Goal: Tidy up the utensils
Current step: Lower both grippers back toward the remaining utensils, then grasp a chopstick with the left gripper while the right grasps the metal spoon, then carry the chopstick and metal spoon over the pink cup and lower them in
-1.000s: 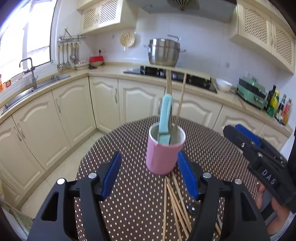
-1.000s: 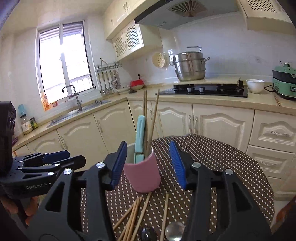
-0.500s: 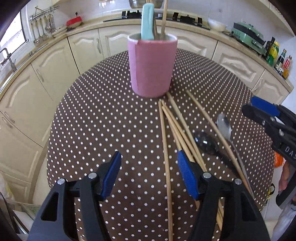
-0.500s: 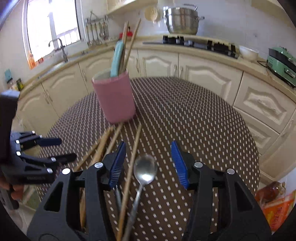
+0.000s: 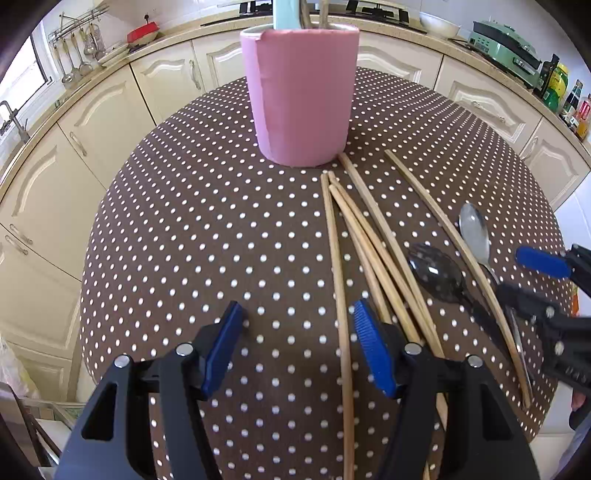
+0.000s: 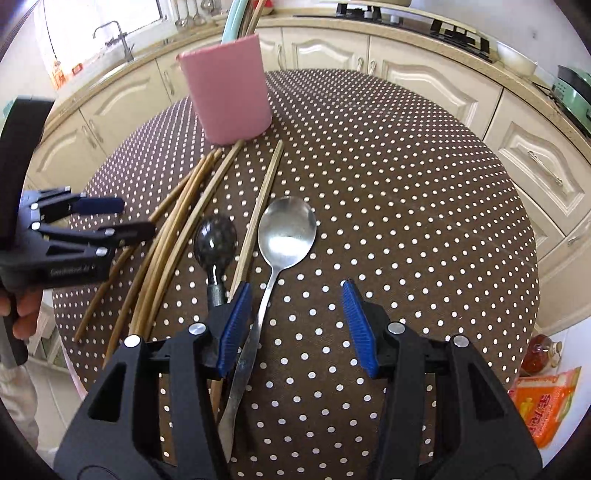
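I see the pink cup (image 5: 301,98) standing upright toward the far edge of the round desk (image 5: 192,236), a smooth, matte cylinder with a pale teal handle (image 5: 286,13) and wooden sticks rising out of it. From its base a fan of loose bamboo chopsticks (image 5: 373,251) runs back toward me across the brown, white-dotted cloth; they are thin, pale and straight, and some overlap near my end. To their right lie two spoons, a dark glossy one (image 5: 436,273) and a polished steel spoon (image 5: 474,234), with a single chopstick between the two bowls.

My left gripper (image 5: 295,347) hovers released above the near edge, its blue ribbed fingers (image 5: 221,347) spread wide; one chopstick runs between them, not touched.

The right wrist view gives what the left cannot: the steel spoon (image 6: 286,230) lies bowl-up, its slim handle passing just inside the left finger of my right gripper (image 6: 291,325), which is likewise spread and grasping nothing. The dark spoon (image 6: 215,240) sits just left of it; its handle end is hidden behind the finger, so I cannot tell whether anything touches there. This view also shows the hand (image 6: 20,312) holding the left gripper, and an orange packet (image 6: 543,404) below the desk's right edge.
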A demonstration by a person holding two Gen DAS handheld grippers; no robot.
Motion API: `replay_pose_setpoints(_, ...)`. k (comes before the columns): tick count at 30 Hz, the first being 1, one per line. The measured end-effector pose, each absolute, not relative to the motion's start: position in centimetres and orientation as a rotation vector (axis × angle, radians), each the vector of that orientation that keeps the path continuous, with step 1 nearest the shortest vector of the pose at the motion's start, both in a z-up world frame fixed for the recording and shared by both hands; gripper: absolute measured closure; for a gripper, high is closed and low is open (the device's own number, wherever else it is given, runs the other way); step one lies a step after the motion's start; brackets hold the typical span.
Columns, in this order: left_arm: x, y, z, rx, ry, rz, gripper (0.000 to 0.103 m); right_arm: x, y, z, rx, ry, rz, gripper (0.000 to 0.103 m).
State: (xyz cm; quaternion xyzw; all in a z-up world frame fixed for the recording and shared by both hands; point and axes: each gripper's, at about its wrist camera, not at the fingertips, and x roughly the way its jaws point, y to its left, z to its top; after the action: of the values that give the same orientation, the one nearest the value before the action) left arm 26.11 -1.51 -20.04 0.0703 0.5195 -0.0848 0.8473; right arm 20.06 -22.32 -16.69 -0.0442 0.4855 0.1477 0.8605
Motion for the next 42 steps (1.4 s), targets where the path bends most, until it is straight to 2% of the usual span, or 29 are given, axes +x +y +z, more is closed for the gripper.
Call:
replay_pose_setpoints(4,27.5,-1.9,-20.1,0.150,1.101,-0.174,0.041,20.5,-21.4,-17.1,-0.151,1.056,0.310,0.054)
replay_pose_setpoints(7,28.4,-2.0,-20.1,0.148,1.107,-0.187,0.049,21.2,-20.7,-17.2,-0.207,1.108,0.332,0.062)
replay_pose_setpoints(13,29.6,-3.0,-19.8,0.155,1.111,-0.201,0.074,23.1,-19.7,-17.2,-0.304,1.227,0.401,0.072)
replay_pose_setpoints(14,29.6,-3.2,-19.7,0.154,1.107,-0.202,0.082,23.4,-19.5,-17.2,-0.315,1.246,0.409,0.074)
replay_pose_setpoints(15,29.6,-3.1,-19.7,0.149,1.104,-0.199,0.087,24.1,-19.1,-17.3,-0.326,1.260,0.413,0.080)
replay_pose_setpoints(16,29.5,-3.0,-19.7,0.139,1.101,-0.194,0.096,24.4,-19.0,-17.3,-0.333,1.273,0.417,0.086)
replay_pose_setpoints(19,29.1,-2.1,-19.8,0.094,1.088,-0.194,0.098,25.5,-18.5,-17.3,-0.342,1.296,0.425,0.095)
replay_pose_setpoints(24,28.4,-0.2,-19.8,0.027,1.081,-0.175,0.098,28.0,-18.4,-17.3,-0.298,1.285,0.421,0.099)
replay_pose_setpoints(31,27.7,2.6,-18.5,-0.059,1.019,-0.133,0.098,30.1,-18.4,-16.5,-0.226,1.191,0.420,0.099)
replay_pose_setpoints(42,26.4,4.6,-14.3,-0.112,0.824,-0.093,0.098,31.3,-19.6,-11.5,-0.055,0.940,0.475,0.099)
